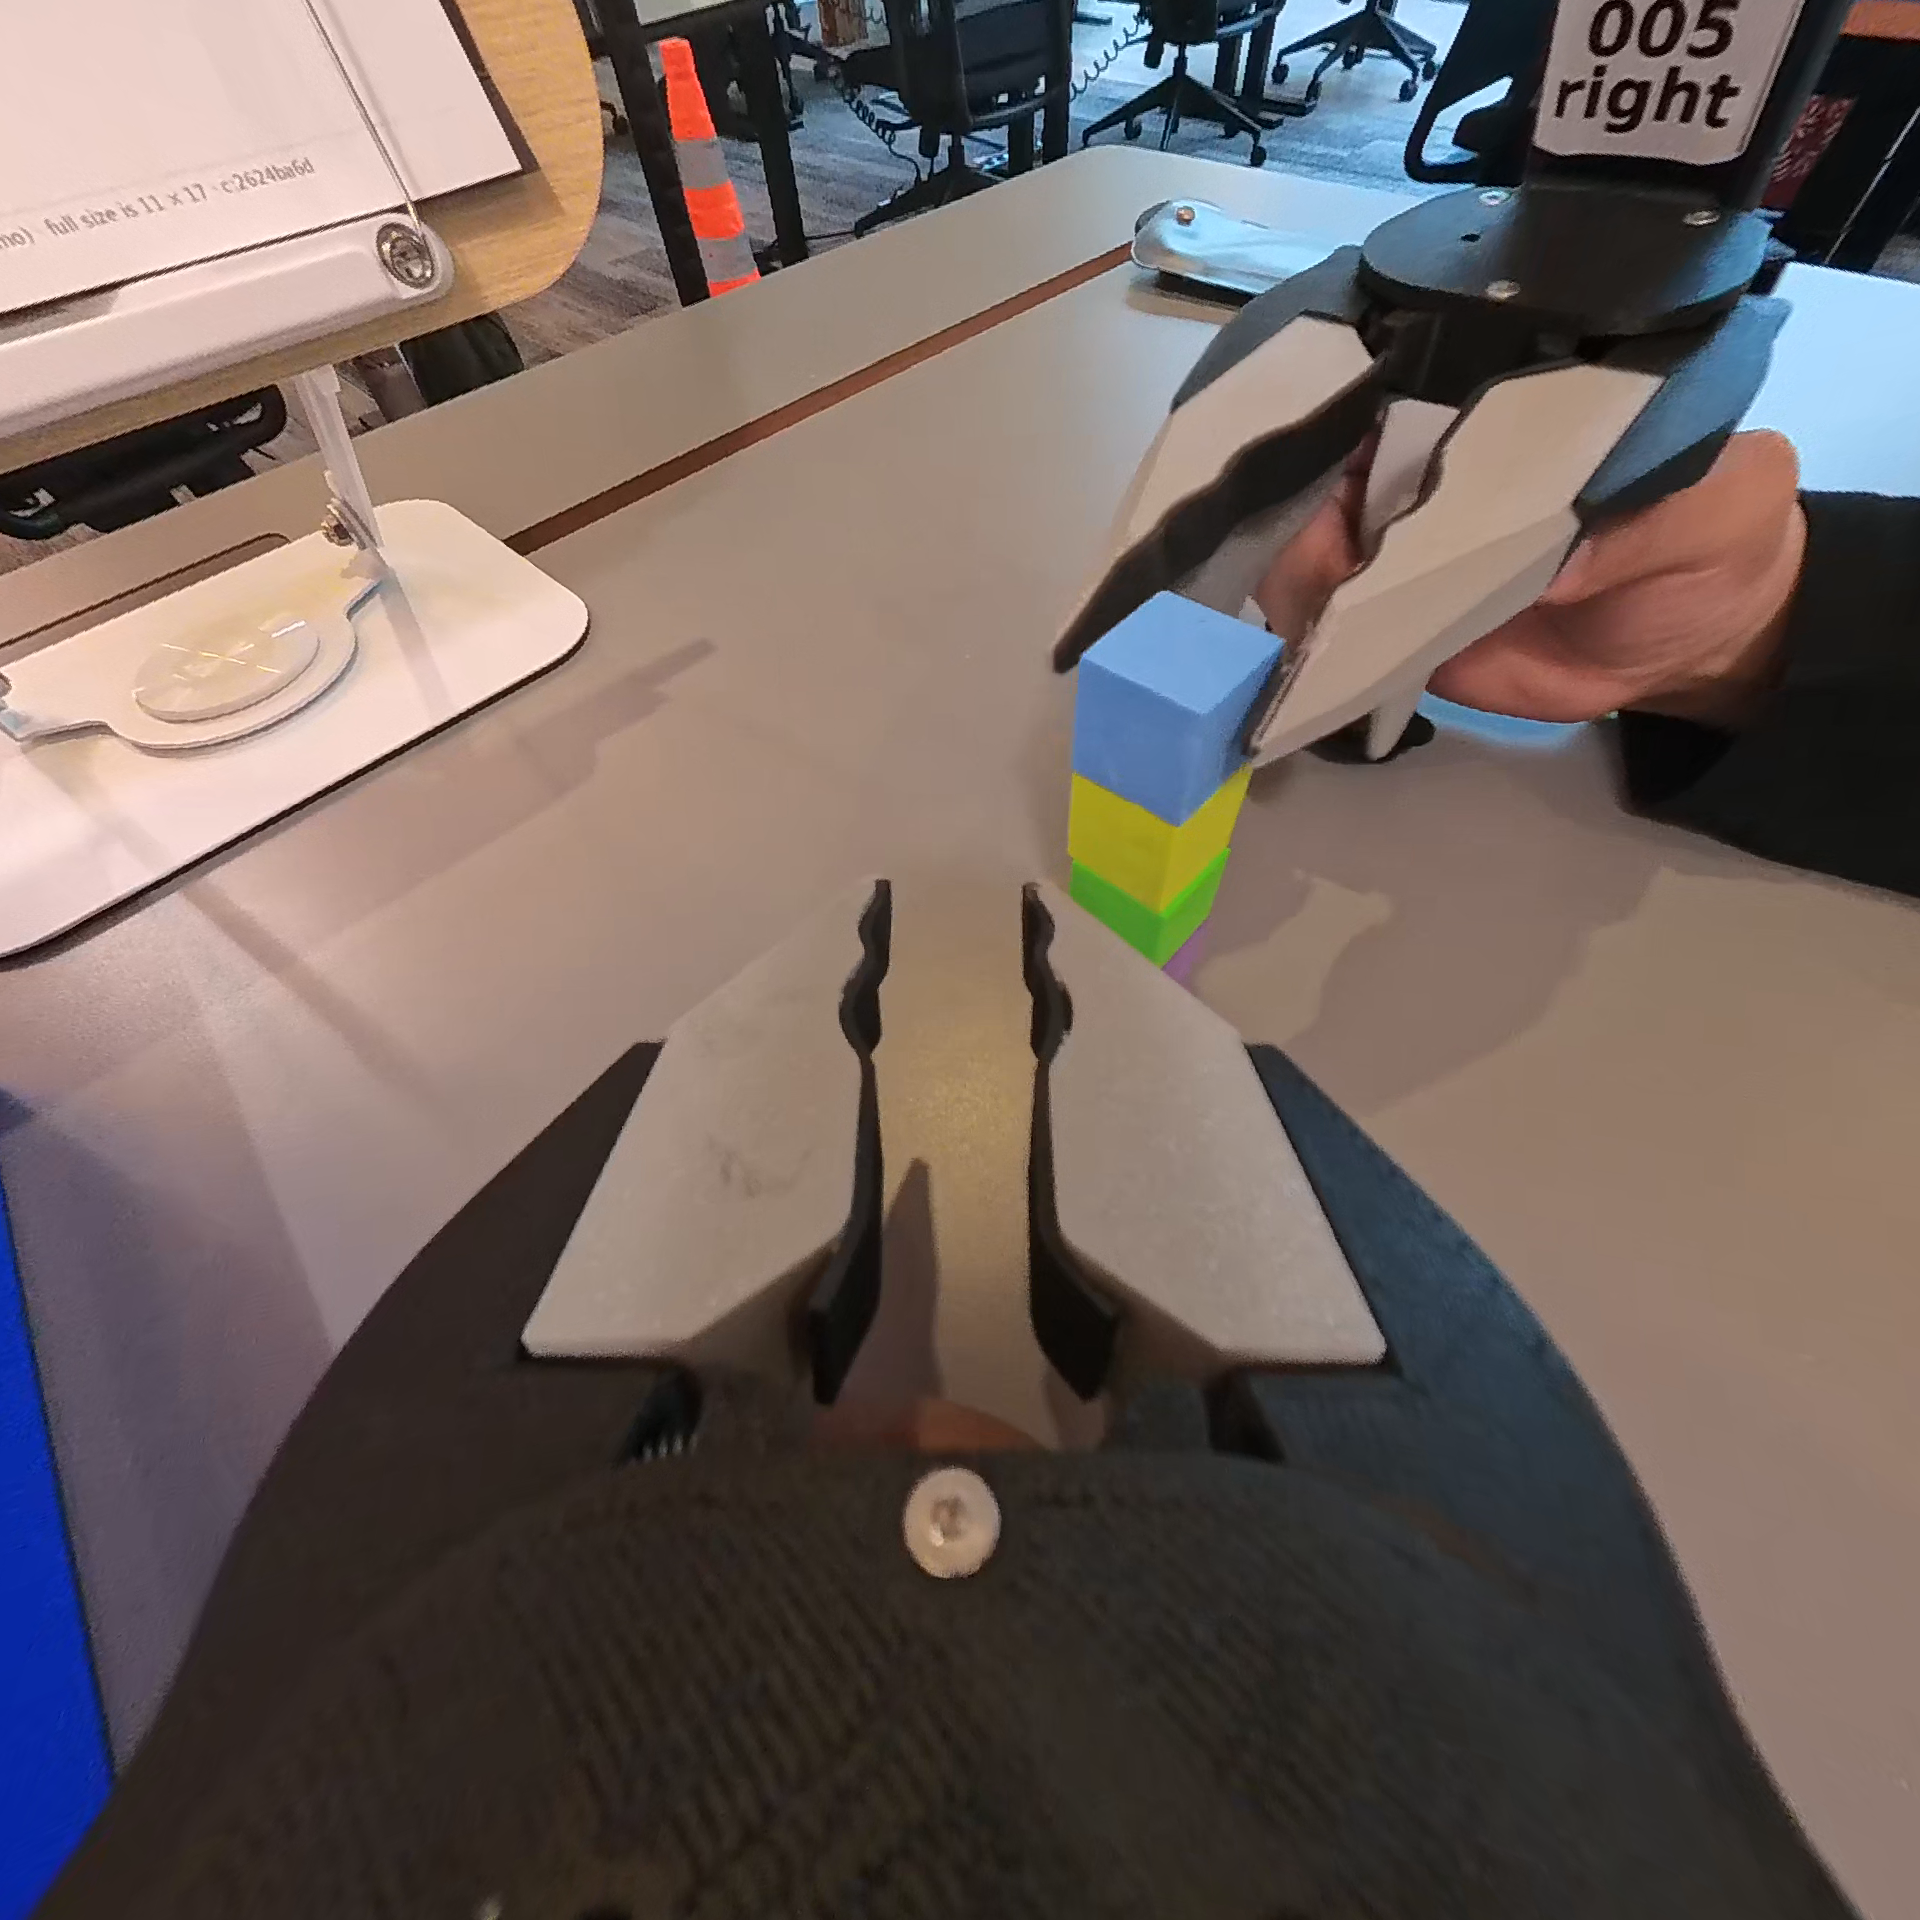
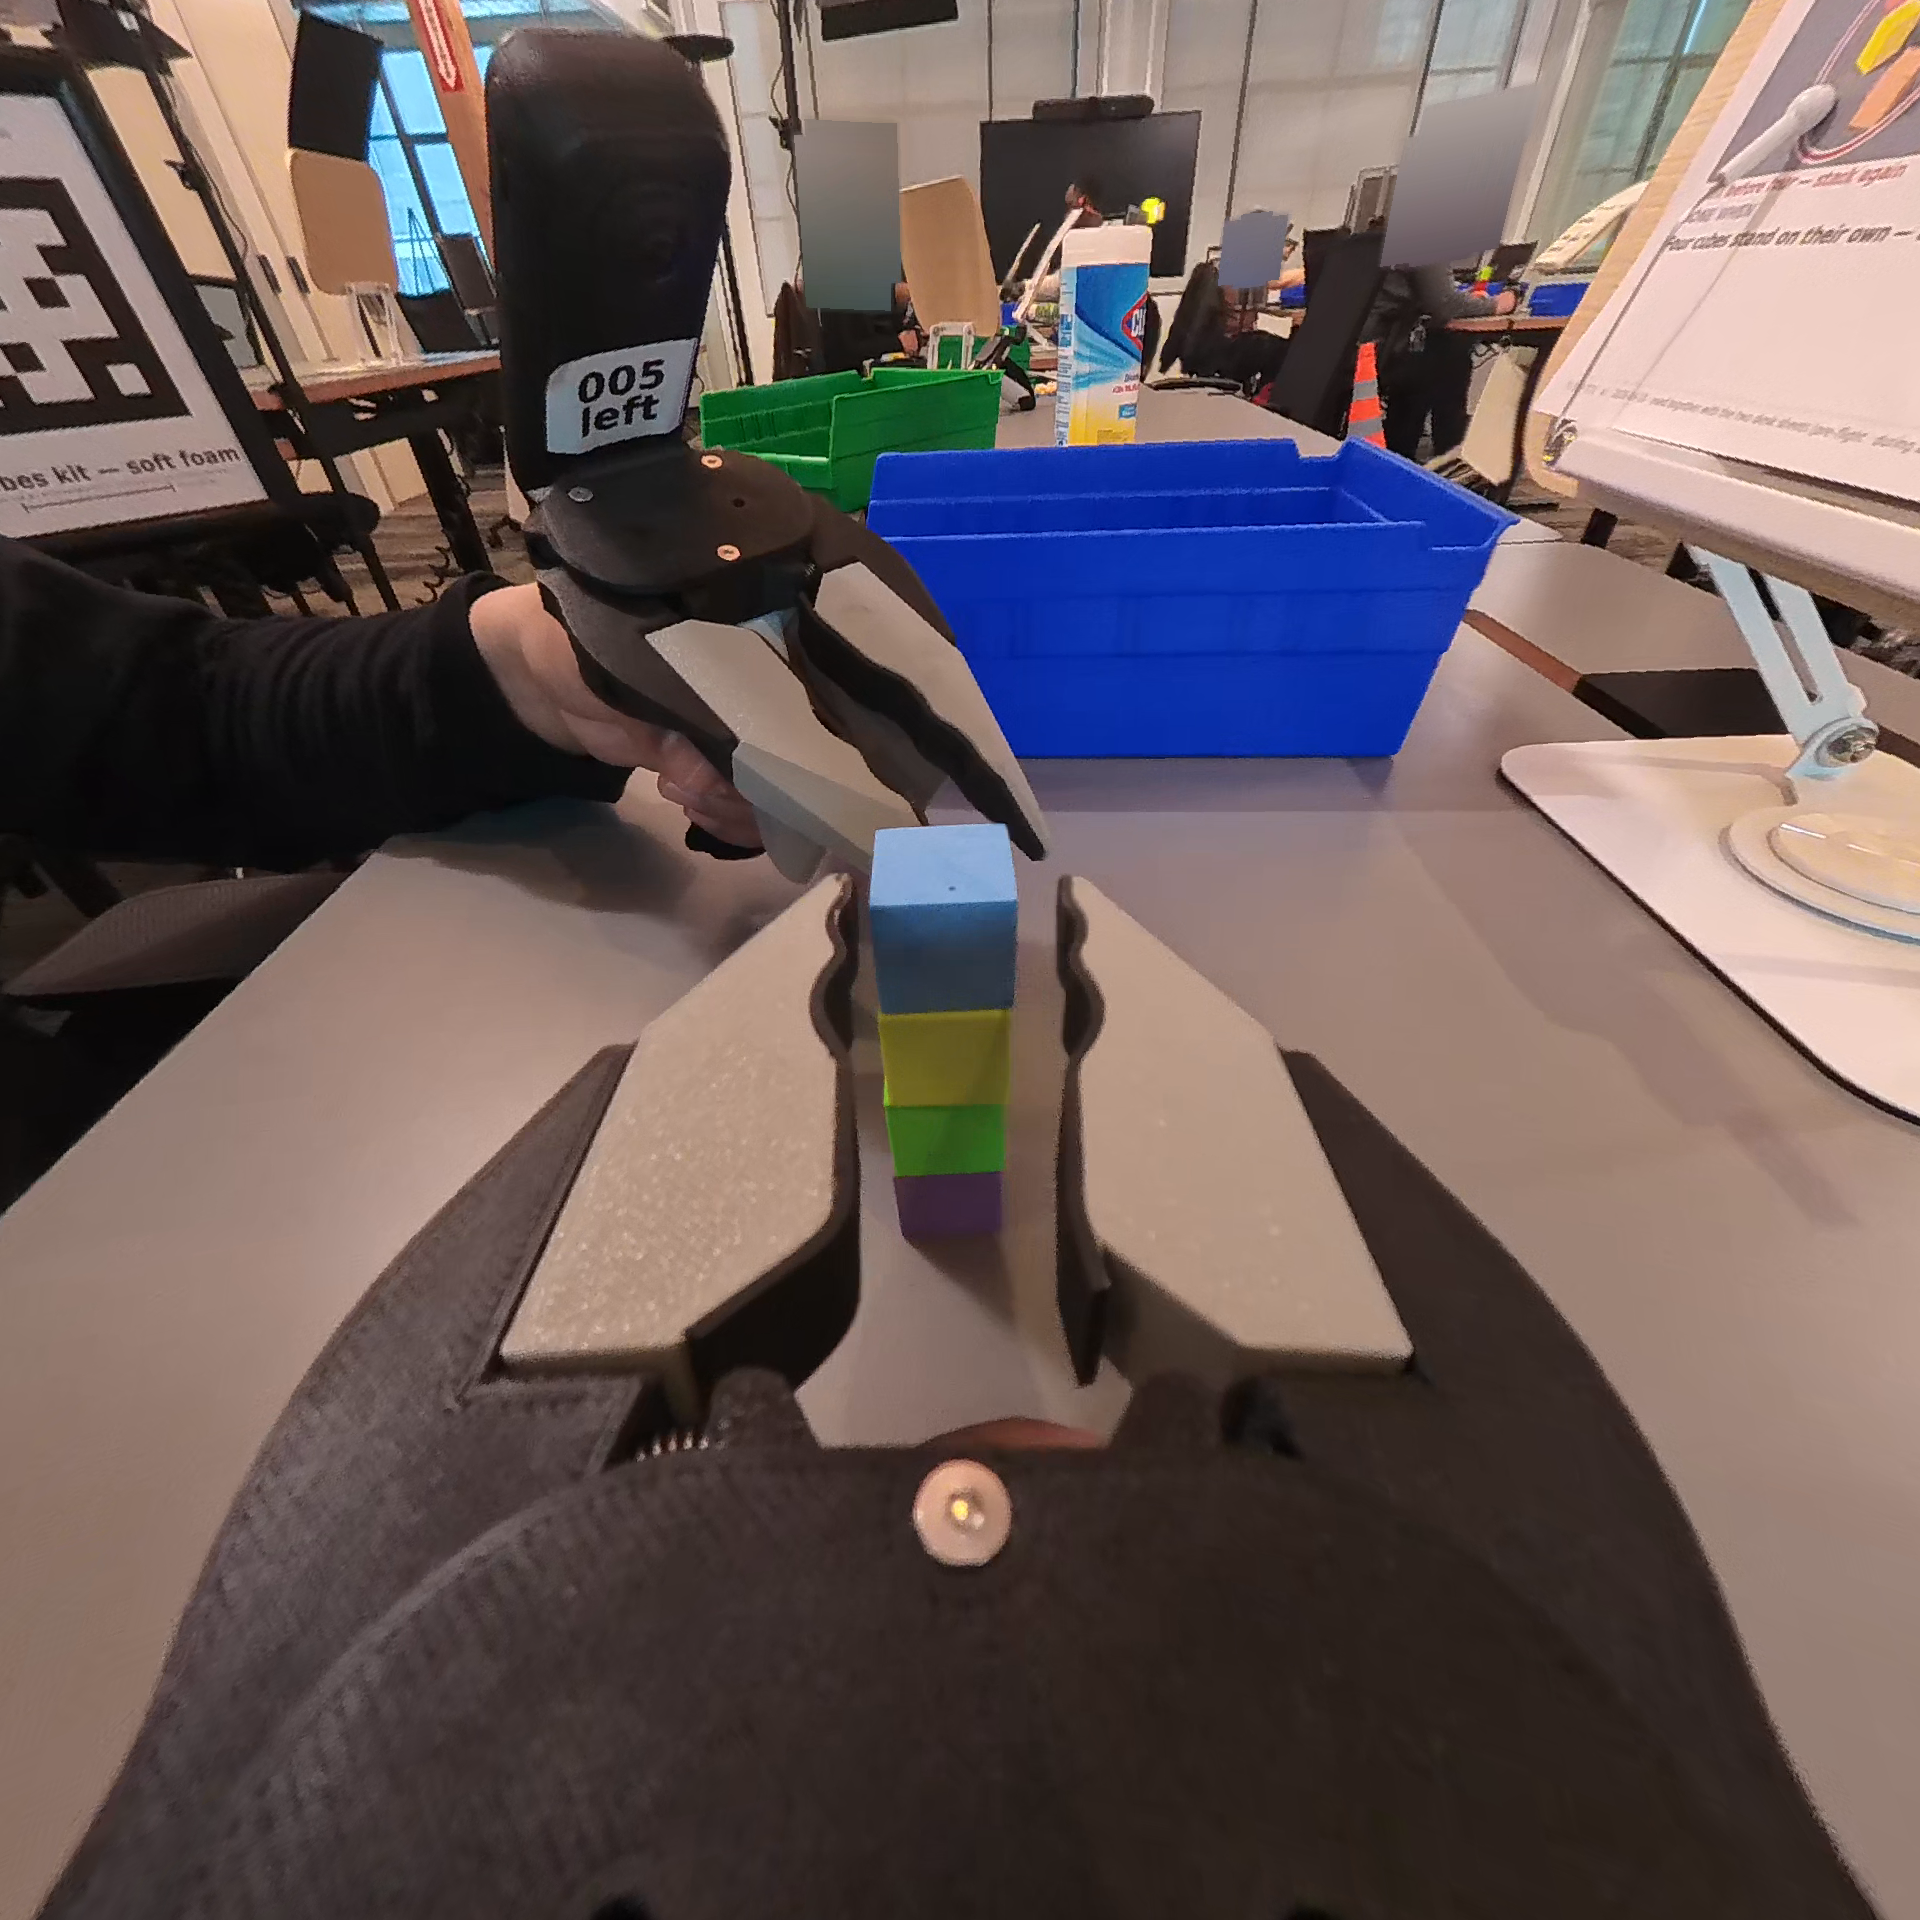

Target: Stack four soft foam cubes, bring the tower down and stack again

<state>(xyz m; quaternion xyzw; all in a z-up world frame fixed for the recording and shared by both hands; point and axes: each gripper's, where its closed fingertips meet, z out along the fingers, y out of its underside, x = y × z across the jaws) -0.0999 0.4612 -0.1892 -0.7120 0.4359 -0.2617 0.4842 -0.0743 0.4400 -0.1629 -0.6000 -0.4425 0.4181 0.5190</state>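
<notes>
Closest to the lens, the right hand-held gripper (image 2: 956,935) straddles the top of the tower with its jaws spread; one finger seems to brush the blue cube (image 2: 942,920), the other stands clear. It looks to be either just letting go or about to take hold; I cannot tell which. Blue sits on the yellow cube (image 2: 943,1058), which sits on the green cube (image 2: 945,1139), with the purple cube (image 2: 949,1203) at the base on the grey tabletop (image 2: 1455,1039). All four stand stacked, blue slightly twisted against those beneath. On the far side of the tower the left hand-held gripper (image 2: 925,831) hovers near blue, jaws parted with nothing between them, probably ready to steady things. Beyond the tower sits a blue bin (image 2: 1195,613); a document stand (image 2: 1683,831) rests off to its side.
</notes>
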